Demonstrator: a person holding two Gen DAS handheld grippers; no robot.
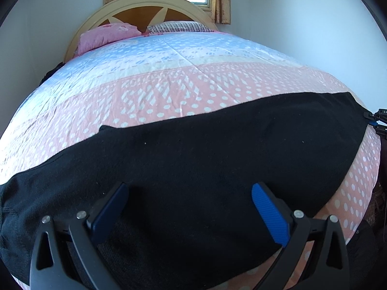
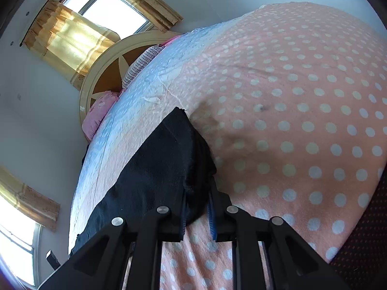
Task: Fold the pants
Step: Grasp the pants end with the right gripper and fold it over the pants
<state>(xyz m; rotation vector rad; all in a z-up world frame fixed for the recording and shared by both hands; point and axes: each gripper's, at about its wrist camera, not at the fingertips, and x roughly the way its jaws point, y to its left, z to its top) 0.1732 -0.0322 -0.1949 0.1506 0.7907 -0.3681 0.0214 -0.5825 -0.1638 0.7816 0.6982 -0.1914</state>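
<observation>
Black pants flat across bed; left gripper wide open above them, right gripper pinching their end.

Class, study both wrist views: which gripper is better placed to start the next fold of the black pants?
Right. The right gripper is shut on the end of the black pants, so it could probably carry it over; the left gripper hovers open.

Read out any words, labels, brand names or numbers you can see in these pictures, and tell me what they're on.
"DA": white letters, cut off at the frame edge, on the right gripper as seen from the left wrist view; the rest is not readable.
No other text: none on the black pants, bedspread or pillows.
</observation>
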